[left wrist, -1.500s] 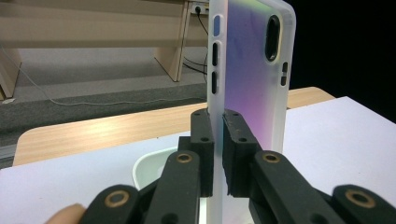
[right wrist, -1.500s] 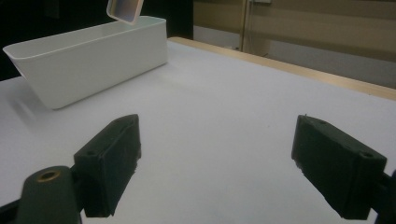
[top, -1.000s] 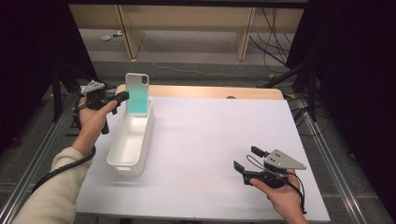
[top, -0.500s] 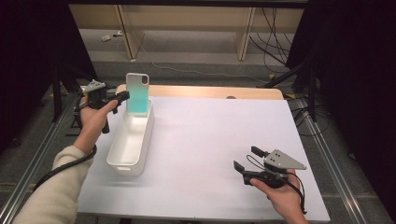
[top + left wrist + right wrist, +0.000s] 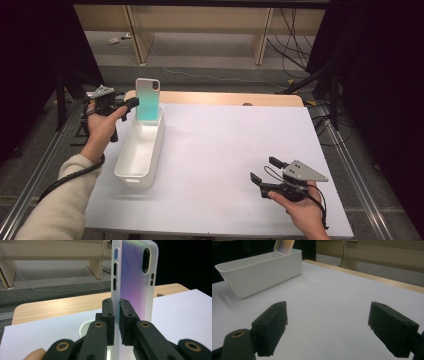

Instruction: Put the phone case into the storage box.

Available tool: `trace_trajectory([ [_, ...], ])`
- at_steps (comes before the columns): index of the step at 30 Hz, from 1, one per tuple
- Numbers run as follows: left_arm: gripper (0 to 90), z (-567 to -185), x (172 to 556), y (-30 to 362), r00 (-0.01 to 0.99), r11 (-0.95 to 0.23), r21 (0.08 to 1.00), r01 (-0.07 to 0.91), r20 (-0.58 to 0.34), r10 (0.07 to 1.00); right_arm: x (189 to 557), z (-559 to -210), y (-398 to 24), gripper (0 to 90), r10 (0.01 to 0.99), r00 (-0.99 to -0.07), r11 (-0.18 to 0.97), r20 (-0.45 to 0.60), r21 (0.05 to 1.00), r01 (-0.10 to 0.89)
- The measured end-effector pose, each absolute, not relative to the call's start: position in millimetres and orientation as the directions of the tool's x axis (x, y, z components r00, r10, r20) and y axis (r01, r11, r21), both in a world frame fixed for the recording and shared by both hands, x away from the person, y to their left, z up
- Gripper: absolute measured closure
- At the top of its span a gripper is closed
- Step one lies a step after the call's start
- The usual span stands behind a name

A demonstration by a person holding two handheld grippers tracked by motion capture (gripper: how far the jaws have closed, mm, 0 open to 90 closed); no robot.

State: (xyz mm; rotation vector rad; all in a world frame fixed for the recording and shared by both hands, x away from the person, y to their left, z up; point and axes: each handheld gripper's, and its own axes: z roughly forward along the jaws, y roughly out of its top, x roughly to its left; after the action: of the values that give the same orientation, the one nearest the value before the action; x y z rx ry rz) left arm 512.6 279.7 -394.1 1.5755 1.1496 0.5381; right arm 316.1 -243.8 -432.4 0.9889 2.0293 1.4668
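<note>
Left gripper [image 5: 131, 104] clamps the side edge of the phone case [image 5: 148, 99], jaws pressed tight on its frosted rim, case held upright with its lower end inside the far end of the white bin [image 5: 140, 150]. Bin sits on the left part of the white table [image 5: 235, 150]. Right gripper [image 5: 264, 171] sits low over the table's near right, well apart from the bin, jaws spread wide with nothing between them.

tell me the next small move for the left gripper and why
Probably lower the phone case into the white bin: the left gripper is shut on its edge, holding it upright over the bin's far end, not yet let go.
</note>
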Motion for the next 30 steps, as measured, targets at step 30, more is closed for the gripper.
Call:
trace_trajectory([
  [30, 83.7, -402.2, 520.6, 277.3, 0.417, 0.023, 0.910, 0.414, -0.212, 0.884, 317.3, -434.6, -243.5, 17.2, 0.761, -0.647, 0.181, 0.050, 0.941, 0.285],
])
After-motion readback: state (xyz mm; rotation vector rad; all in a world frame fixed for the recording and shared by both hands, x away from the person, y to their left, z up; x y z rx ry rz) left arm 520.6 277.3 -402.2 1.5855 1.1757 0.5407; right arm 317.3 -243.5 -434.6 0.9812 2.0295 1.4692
